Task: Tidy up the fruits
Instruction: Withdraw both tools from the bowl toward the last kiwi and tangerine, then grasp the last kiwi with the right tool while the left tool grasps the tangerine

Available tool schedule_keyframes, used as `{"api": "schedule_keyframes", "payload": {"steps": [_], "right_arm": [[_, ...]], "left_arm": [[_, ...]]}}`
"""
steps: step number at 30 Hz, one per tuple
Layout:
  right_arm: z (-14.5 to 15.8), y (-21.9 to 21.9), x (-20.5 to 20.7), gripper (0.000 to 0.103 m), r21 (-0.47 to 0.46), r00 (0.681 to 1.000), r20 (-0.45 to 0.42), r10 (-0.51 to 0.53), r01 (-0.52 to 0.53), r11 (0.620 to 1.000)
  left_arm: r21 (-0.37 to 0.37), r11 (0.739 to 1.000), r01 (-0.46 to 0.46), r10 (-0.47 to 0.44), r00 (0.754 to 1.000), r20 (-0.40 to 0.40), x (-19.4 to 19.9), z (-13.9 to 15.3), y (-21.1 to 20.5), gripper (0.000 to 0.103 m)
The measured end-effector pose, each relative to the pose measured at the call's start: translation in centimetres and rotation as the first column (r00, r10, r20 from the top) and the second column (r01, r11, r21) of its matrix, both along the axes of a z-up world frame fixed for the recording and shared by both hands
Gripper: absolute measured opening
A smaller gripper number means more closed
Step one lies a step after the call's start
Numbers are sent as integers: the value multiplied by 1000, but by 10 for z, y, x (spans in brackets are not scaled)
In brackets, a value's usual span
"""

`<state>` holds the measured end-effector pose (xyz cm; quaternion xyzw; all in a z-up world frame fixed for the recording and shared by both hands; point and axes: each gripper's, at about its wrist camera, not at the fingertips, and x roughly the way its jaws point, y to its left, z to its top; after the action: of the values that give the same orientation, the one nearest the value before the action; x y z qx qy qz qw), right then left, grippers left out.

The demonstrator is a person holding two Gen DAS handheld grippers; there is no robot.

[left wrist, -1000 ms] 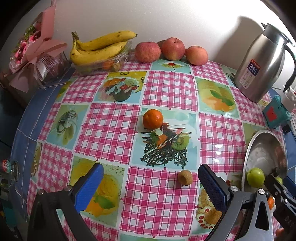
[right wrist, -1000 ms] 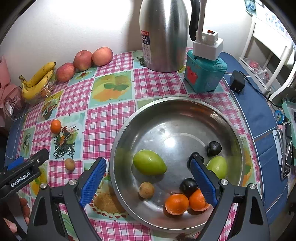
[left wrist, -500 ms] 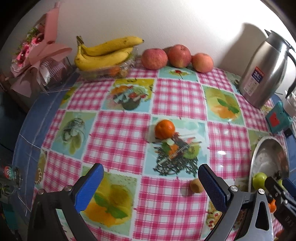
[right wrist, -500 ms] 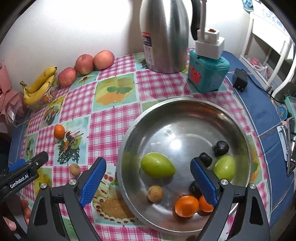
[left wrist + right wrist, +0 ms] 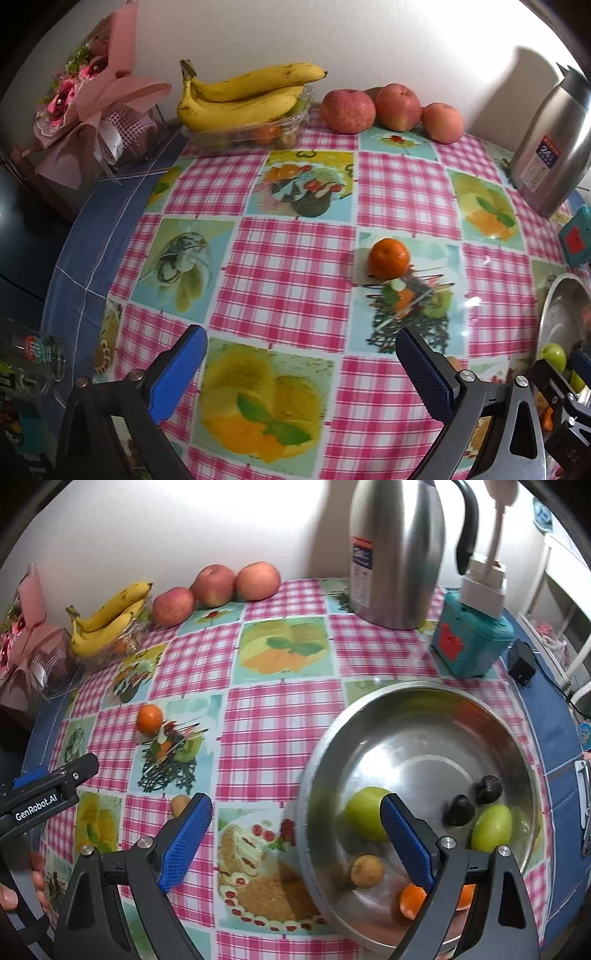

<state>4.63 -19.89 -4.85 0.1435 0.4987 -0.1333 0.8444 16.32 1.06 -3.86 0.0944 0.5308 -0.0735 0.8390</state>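
The left gripper (image 5: 299, 369) has its blue-padded fingers (image 5: 177, 373) spread wide apart with nothing between them, above the checked cloth of the surface (image 5: 295, 266). Ahead of it and a little toward its right finger, a tangerine (image 5: 388, 257) sits alone on the cloth at the edge of a printed fruit picture. A small brown fruit (image 5: 180, 805) lies nearer, on the cloth, half hidden behind the right gripper's left finger in the right wrist view; in the left wrist view only a sliver of it peeks out beside the left gripper's right finger.

The right gripper (image 5: 295, 838) also has its fingers (image 5: 186, 843) wide apart and empty, straddling the near-left rim of a steel bowl (image 5: 424, 723): one finger over the cloth, the other over the bowl. Inside the bowl lie two green fruits (image 5: 365, 812), two dark round fruits (image 5: 460, 809), a small brown one (image 5: 366, 870) and orange fruits (image 5: 410, 901) at the near edge, partly covered by the gripper.

Along the wall at the back of the surface are three apples (image 5: 391, 107), a bunch of bananas (image 5: 243, 96) resting on a clear tray (image 5: 255, 131), a pink-wrapped bouquet (image 5: 88, 107), a steel jug (image 5: 397, 550) and a teal box (image 5: 471, 642). A hand (image 5: 22, 882) holds the left gripper's handle at the lower left of the right wrist view.
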Motion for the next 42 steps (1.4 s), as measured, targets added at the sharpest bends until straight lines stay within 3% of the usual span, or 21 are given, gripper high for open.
{"api": "schedule_keyframes", "payload": {"steps": [12, 25, 29, 33, 35, 39, 42], "right_arm": [[-15, 33, 22, 93, 48, 997, -25, 69, -67, 997], [-35, 71, 42, 90, 47, 982, -44, 186, -184, 982], [-40, 79, 44, 70, 38, 975, -56, 214, -212, 977], [-46, 82, 46, 64, 50, 971, -70, 228, -224, 973], [-47, 82, 46, 54, 53, 970, -74, 231, -228, 972], [-52, 83, 48, 47, 62, 969, -83, 233, -228, 972], [-54, 82, 48, 33, 60, 970, -85, 228, -223, 973]], "left_arm": [[-26, 997, -67, 65, 996, -65, 13, -16, 32, 103], [-34, 996, -77, 72, 990, -124, 21, -34, 33, 103], [-47, 996, -75, 68, 987, -148, 22, -42, 31, 103], [-66, 994, -92, 79, 982, -171, 23, -47, 31, 103], [-82, 991, -101, 85, 980, -180, 24, -48, 32, 103], [-93, 990, -102, 83, 980, -183, 24, -49, 31, 103], [-95, 991, -98, 80, 980, -181, 24, -50, 29, 103]]}}
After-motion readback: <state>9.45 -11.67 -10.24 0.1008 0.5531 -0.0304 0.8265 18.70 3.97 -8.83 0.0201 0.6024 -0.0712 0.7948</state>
